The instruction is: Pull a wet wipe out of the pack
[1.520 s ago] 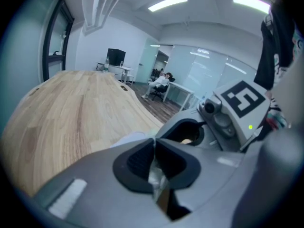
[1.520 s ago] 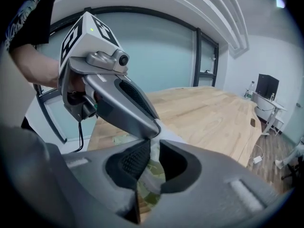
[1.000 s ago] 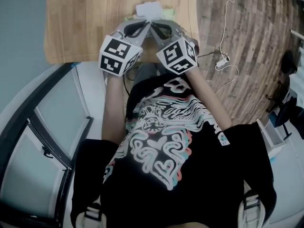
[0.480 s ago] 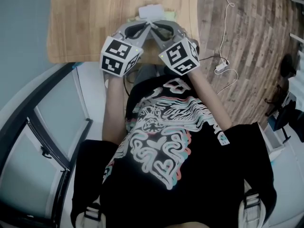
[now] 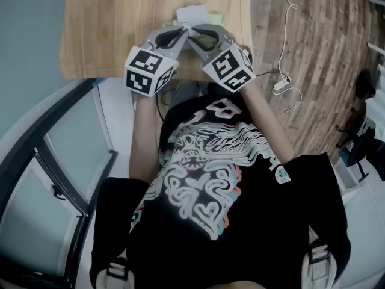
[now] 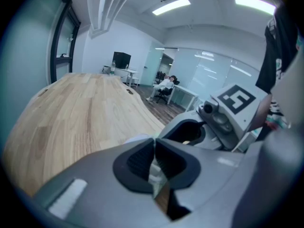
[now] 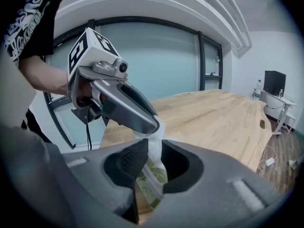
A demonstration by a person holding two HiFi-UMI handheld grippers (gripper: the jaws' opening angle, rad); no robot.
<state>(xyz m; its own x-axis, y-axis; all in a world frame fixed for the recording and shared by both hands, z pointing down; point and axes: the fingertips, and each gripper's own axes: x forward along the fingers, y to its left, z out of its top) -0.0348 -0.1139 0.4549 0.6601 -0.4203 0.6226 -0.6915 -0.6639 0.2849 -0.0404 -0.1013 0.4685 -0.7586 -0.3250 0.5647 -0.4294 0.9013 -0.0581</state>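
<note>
The wet wipe pack (image 5: 192,12), white with green print, lies on the wooden table (image 5: 120,29) near its front edge. Both grippers meet just in front of it. My left gripper (image 5: 186,30) is shut on a white wet wipe (image 7: 156,139), which hangs from its tips (image 7: 153,125). In the left gripper view the wipe (image 6: 155,174) shows pinched between the pads. My right gripper (image 7: 155,151) has just been opening. The wipe passes through its gap and the pads stand clear of it. The pack (image 7: 154,186) shows below the jaws.
The table's front edge (image 5: 120,76) runs just behind the marker cubes. A white cable and plug (image 5: 280,80) lie on the wooden floor to the right. Glass partitions stand at the left. Desks and a seated person (image 6: 164,84) are far across the room.
The right gripper's marker cube has turned slightly and shifted a little to the right. Both grippers stay at the pack, and the left one has not moved.
</note>
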